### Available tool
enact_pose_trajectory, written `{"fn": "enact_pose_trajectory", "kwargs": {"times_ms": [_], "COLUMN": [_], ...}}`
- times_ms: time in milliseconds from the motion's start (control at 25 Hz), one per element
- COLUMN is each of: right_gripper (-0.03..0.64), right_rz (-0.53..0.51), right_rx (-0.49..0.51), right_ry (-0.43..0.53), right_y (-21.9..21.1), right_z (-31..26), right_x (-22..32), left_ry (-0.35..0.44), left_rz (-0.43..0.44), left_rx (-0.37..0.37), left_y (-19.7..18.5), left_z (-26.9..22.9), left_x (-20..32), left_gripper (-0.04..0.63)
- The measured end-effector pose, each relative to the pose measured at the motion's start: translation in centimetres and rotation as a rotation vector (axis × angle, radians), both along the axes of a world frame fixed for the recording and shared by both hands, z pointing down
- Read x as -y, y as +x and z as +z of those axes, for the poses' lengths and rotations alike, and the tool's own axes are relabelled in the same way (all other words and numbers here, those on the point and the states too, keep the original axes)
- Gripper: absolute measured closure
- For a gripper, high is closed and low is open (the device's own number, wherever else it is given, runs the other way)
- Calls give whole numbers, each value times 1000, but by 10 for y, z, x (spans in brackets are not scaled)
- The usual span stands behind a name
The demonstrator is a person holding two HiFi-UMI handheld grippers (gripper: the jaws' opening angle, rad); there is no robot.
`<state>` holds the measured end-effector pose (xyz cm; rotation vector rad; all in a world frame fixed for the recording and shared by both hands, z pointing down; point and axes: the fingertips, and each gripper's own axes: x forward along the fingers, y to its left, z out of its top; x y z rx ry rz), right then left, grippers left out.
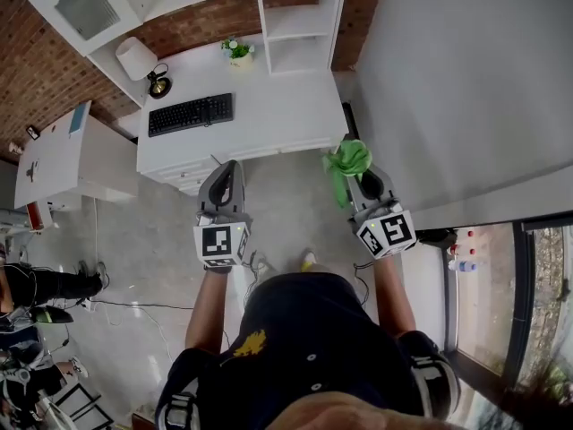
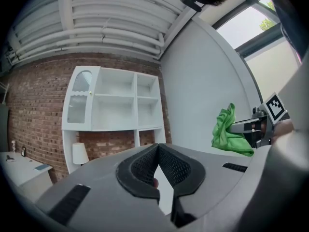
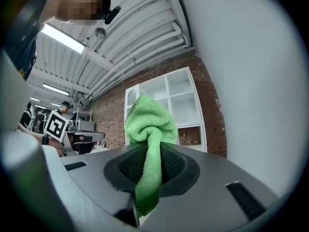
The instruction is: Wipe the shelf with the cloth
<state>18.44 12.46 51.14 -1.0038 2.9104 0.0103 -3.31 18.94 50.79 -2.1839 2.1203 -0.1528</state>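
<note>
The white shelf unit (image 1: pixel 300 23) rises from the back of a white desk (image 1: pixel 277 115), some way ahead of both grippers. It also shows in the left gripper view as the shelf unit (image 2: pixel 120 100) and in the right gripper view as the shelf unit (image 3: pixel 179 100). My right gripper (image 1: pixel 358 174) is shut on a green cloth (image 1: pixel 347 159), which bunches above the jaws and hangs between them as the cloth (image 3: pixel 149 124). My left gripper (image 1: pixel 230 167) is held level beside it, shut with nothing in it (image 2: pixel 157 147). From the left gripper view the cloth (image 2: pixel 229 132) shows at the right.
On the desk lie a black keyboard (image 1: pixel 190 113), a white lamp (image 1: pixel 136 58) and a small potted plant (image 1: pixel 238 50). A white cabinet (image 1: pixel 63 155) stands to the left. A grey wall (image 1: pixel 466 79) runs close along the right. Cables lie on the floor (image 1: pixel 134 307).
</note>
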Motion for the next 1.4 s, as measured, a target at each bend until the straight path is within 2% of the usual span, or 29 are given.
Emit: {"fn": "enact_pose_trajectory", "kwargs": {"times_ms": [280, 480, 720, 920, 1200, 1400], "right_gripper": [571, 570, 571, 570, 570, 570], "right_rz": [7, 3, -21, -3, 84, 92], "right_rx": [-30, -19, -24, -63, -67, -68], "right_ry": [-11, -12, -29, -69, -98, -85], "right_y": [42, 51, 46, 50, 62, 44], "right_z": [15, 16, 23, 45, 59, 50], "right_x": [21, 30, 34, 40, 73, 99], "left_ry": [-17, -27, -43, -52, -55, -47], "left_rz": [-32, -58, -88, -93, -42, -22], "left_rx": [-8, -15, -10, -25, -32, -33], "left_y": [32, 40, 34, 26, 22, 8], "left_z": [7, 11, 13, 20, 30, 25], "left_x": [13, 12, 14, 30, 78, 108], "left_gripper": [578, 577, 577, 578, 578, 578]}}
